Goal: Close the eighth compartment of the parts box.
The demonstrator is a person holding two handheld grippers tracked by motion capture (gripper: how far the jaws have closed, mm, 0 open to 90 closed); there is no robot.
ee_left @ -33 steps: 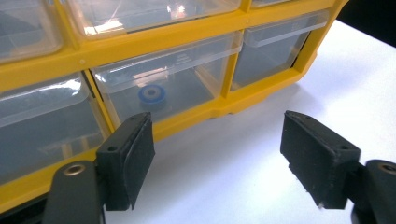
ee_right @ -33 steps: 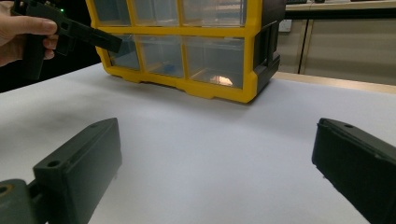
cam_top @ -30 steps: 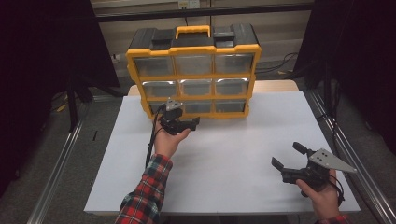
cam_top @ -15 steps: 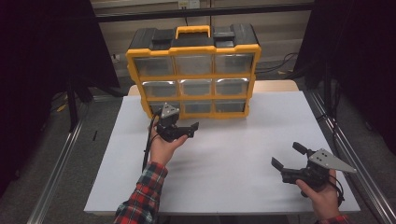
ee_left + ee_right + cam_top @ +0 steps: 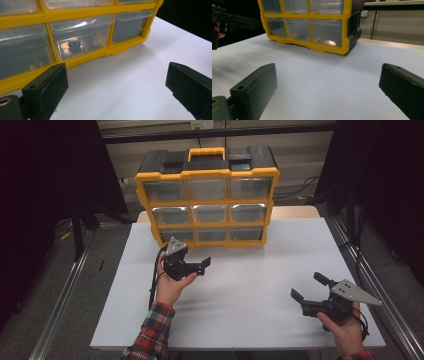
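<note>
We hold the left gripper [image 5: 202,265] near the organizer [image 5: 207,195]; its jaws, just opening, stand wide and empty. The right gripper [image 5: 311,290] is wide open, holding nothing.

A white-topped table [image 5: 260,290] is framed by metal rails [image 5: 60,320] over a grey floor [image 5: 30,330]. Black curtains [image 5: 45,175] are hung on both sides, and a beige panelled wall [image 5: 300,155] is seen behind.

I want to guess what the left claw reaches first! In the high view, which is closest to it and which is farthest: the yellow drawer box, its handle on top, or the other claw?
From the left claw, which is open:
1. Yellow drawer box, just behind it at the table's back.
2. Handle, higher up on the box's top.
3. Right claw, far across the white table, near its front right corner.
</note>
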